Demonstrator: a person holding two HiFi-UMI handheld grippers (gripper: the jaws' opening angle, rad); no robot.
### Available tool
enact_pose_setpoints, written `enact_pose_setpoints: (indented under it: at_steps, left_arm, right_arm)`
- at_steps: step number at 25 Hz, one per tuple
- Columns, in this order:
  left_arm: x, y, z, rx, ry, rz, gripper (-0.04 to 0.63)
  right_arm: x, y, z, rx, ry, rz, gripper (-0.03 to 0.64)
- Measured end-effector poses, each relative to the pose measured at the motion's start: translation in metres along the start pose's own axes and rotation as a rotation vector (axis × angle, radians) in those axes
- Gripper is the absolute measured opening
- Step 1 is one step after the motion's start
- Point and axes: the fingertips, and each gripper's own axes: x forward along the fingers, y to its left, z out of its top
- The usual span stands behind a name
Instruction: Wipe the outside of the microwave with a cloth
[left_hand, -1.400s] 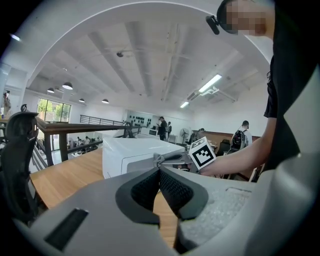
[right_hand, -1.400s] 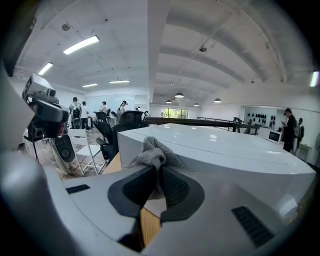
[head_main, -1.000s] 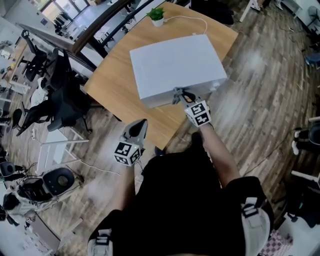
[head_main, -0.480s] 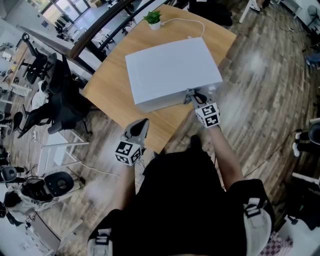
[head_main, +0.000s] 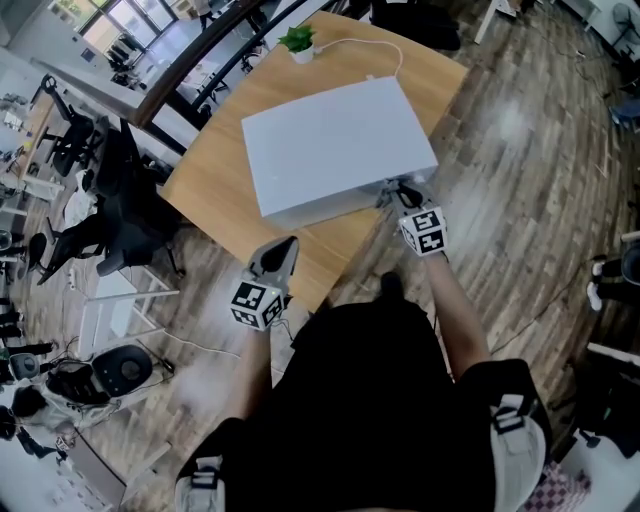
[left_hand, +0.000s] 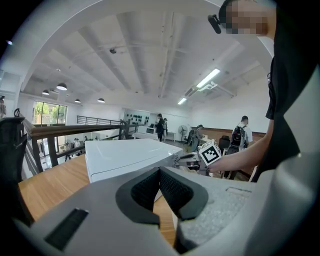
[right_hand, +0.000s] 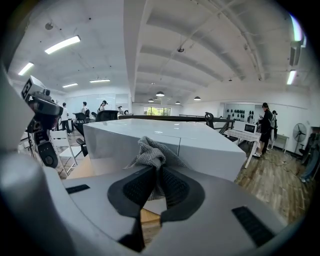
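Note:
A white microwave sits on a wooden table; it also shows in the left gripper view and the right gripper view. My right gripper is shut on a grey cloth, pressing it against the microwave's near side close to its right corner. In the right gripper view the cloth bunches up between the jaws. My left gripper hangs off the table's near edge, shut with nothing in it.
A small potted plant stands at the table's far corner with a white cable running to the microwave. Black office chairs stand left of the table. Wooden floor surrounds it. People stand far off in the room.
My right gripper has slid the cloth rightward along the microwave's near side toward its right corner. The left gripper has stayed put.

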Motion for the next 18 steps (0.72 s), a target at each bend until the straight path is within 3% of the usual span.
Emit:
enact_pose_setpoints:
  at_steps: [10, 18]
  left_arm:
    - [0.016, -0.006, -0.001, -0.003, 0.002, -0.007, 0.002]
    - [0.013, 0.0, -0.005, -0.015, 0.011, 0.01, 0.002]
  right_arm:
    - [-0.004, -0.021, -0.005, 0.029, -0.02, -0.023, 0.035]
    - [0.003, -0.018, -0.019, 0.045, 0.023, -0.014, 0.035]
